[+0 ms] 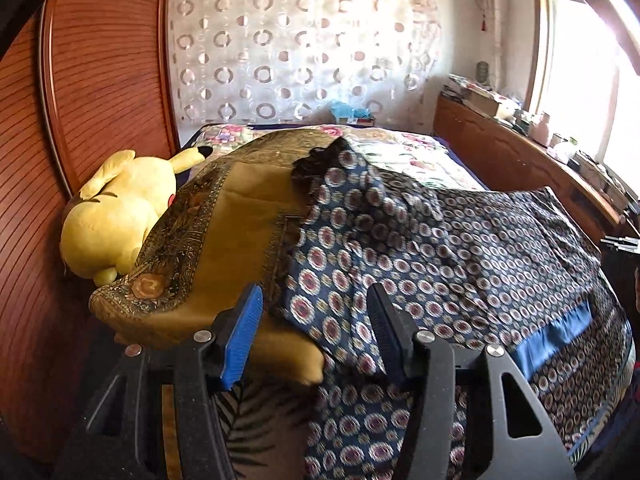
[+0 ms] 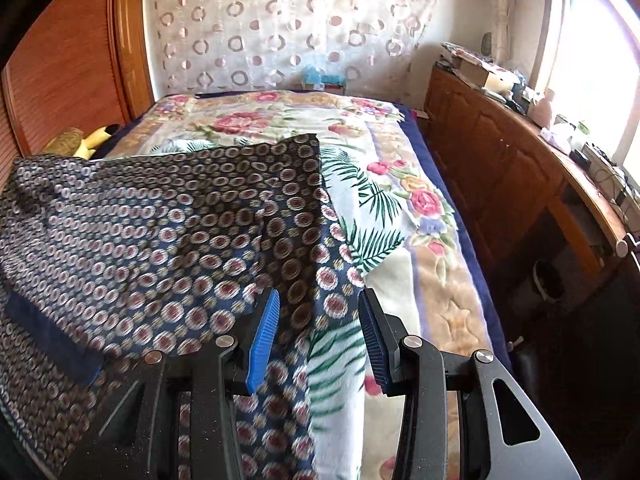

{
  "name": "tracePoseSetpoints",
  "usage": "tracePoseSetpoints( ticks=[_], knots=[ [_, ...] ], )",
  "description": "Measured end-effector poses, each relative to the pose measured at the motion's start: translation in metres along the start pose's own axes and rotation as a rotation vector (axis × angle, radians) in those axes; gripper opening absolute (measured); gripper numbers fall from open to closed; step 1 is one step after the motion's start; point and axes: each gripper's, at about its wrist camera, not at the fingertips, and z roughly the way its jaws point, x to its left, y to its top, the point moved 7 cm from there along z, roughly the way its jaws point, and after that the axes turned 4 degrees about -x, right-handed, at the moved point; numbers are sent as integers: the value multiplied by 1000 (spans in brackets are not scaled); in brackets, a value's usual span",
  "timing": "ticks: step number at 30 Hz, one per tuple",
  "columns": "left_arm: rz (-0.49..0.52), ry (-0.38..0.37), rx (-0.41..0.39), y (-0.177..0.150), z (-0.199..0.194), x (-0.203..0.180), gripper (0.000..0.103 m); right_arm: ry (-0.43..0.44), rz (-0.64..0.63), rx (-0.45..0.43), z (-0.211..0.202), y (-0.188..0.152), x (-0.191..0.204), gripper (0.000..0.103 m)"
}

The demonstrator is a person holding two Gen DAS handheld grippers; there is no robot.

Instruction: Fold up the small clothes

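A dark blue garment with a red and white circle pattern [image 1: 460, 248] lies spread over the bed; it also shows in the right wrist view [image 2: 160, 232]. A blue band [image 1: 556, 332] runs along its near edge. My left gripper [image 1: 314, 320] is open just above the garment's left part, beside a mustard-gold patterned cloth [image 1: 224, 220]. My right gripper [image 2: 318, 326] is open over the garment's right edge, where it meets the floral blanket [image 2: 400, 208]. Neither gripper holds anything.
A yellow plush toy [image 1: 116, 220] lies at the bed's left side against a wooden wardrobe [image 1: 92, 100]. A wooden sideboard [image 2: 500, 152] with clutter on top stands along the right, under a bright window. A patterned curtain [image 2: 280, 28] hangs behind the bed.
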Motion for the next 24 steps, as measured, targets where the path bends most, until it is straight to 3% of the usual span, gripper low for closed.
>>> tracePoseSetpoints(
  ticks=[2, 9, 10, 12, 13, 15, 18, 24],
  knots=[
    [-7, -9, 6, 0, 5, 1, 53, -8, -5, 17, 9, 3, 0, 43],
    [5, -14, 15, -1, 10, -2, 18, 8, -1, 92, 41, 2, -2, 40],
    [6, -25, 11, -1, 9, -3, 16, 22, -4, 100, 43, 0, -3, 26],
    [4, -39, 9, 0, 8, -3, 12, 48, -14, 115, 56, 4, -7, 6],
    [7, -40, 7, 0, 7, -4, 12, 63, -18, 111, 60, 5, -6, 6],
    [16, -44, -1, 2, 4, -6, 9, 145, 15, 82, 54, 11, -1, 2],
    [24, -56, -7, 4, 0, -11, 3, 197, 19, 19, 39, 25, 5, 1],
    [42, -95, -29, 5, -20, -26, 2, 234, 65, -120, -1, 50, 6, 1]
  ],
)
